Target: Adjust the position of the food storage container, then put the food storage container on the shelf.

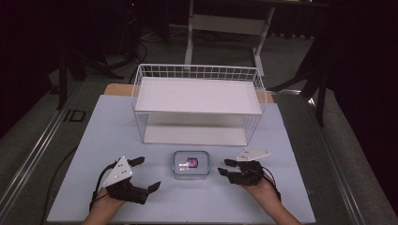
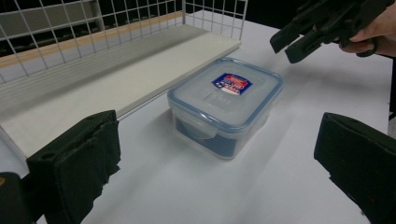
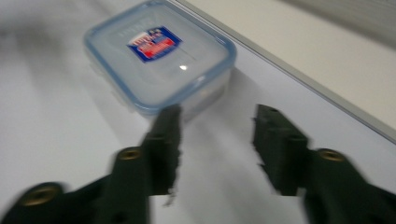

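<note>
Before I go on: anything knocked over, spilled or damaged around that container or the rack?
Nothing stands out. The lidded plastic container sits flat on the table with its lid on, just in front of the white wire rack, which stands upright. No spill shows. Both the left gripper and right gripper are open, clear of it.

Dim room, grey floor (image 1: 42, 140), white desk frame (image 1: 225, 23) behind the table (image 1: 112, 136)

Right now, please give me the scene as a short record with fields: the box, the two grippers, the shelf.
box: clear food container with blue-rimmed lid on, resting on the table
left gripper: jaws open, beside the box, apart from it
right gripper: jaws open, nothing between them, near the box
shelf: white wire rack behind the box, both levels bare
</note>
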The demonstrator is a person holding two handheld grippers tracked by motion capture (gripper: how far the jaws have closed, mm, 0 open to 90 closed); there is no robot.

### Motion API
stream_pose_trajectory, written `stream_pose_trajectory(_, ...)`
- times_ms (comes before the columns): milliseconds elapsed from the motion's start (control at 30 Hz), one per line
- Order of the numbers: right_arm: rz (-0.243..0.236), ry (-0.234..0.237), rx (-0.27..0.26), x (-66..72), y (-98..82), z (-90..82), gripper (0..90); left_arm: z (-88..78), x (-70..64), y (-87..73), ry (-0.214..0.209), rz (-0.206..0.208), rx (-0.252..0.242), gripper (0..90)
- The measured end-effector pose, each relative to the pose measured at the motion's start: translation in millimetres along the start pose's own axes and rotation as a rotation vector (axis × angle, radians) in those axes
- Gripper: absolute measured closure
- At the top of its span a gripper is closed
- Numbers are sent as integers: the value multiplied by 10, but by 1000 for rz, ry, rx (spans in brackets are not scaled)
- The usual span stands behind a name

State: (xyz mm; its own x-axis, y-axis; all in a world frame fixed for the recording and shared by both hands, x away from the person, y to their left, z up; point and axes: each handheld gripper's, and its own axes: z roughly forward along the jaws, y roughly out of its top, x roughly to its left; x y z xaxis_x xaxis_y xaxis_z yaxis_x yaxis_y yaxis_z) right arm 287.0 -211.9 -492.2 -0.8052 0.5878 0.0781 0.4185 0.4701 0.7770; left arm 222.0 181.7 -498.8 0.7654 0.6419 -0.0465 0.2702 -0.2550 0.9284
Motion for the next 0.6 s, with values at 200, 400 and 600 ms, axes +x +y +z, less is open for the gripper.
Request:
stream_pose_trajectory(200, -21, 35, -30, 90, 30, -30, 158, 6, -27, 79, -43, -58, 5, 15)
stream_pose_trajectory(400, -69, -13, -67, 196, 136, -81, 155, 15, -73, 212, -93, -89, 22, 14)
stream_pose_trajectory(600, -50, -32, -104, 219, 232, -123, 201, 48, -89, 371, -102, -102, 72, 14)
